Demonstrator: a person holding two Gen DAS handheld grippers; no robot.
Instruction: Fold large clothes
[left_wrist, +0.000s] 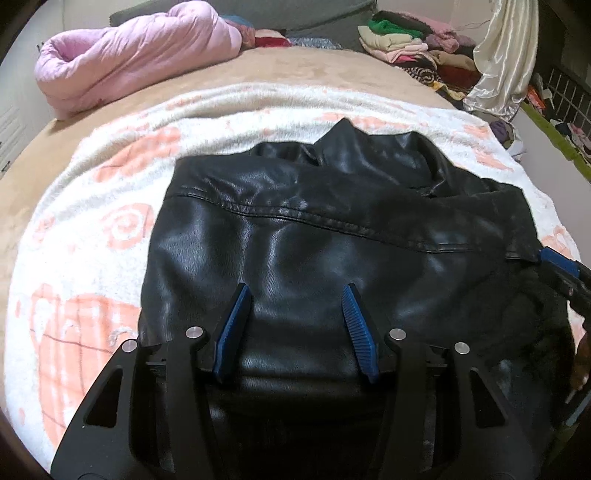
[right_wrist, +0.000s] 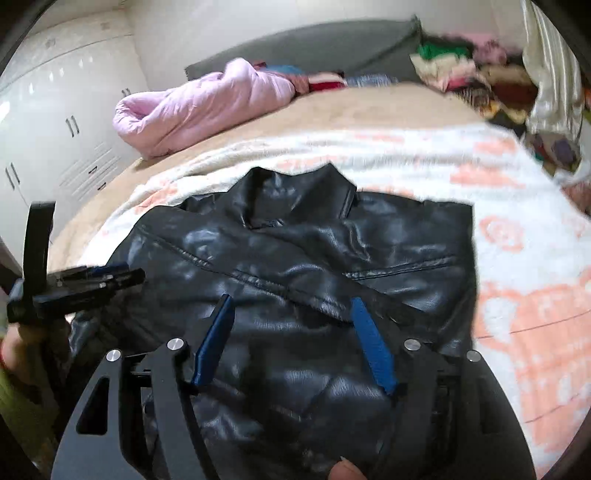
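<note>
A black leather jacket (left_wrist: 314, 229) lies back-up on a white and peach blanket (left_wrist: 110, 206) on the bed, collar at the far end; it also shows in the right wrist view (right_wrist: 314, 251). My left gripper (left_wrist: 297, 291) hovers open and empty over the jacket's lower back. It shows from the side in the right wrist view (right_wrist: 122, 271) at the jacket's left edge. My right gripper (right_wrist: 291, 302) is open and empty above the jacket's middle. In the left wrist view it (left_wrist: 546, 256) shows at the jacket's right edge.
A rolled pink quilt (left_wrist: 129, 55) lies at the far left of the bed. A pile of folded clothes (left_wrist: 417, 44) and a cream satin cloth (left_wrist: 506, 59) sit at the far right. White wardrobes (right_wrist: 62, 122) stand to the left.
</note>
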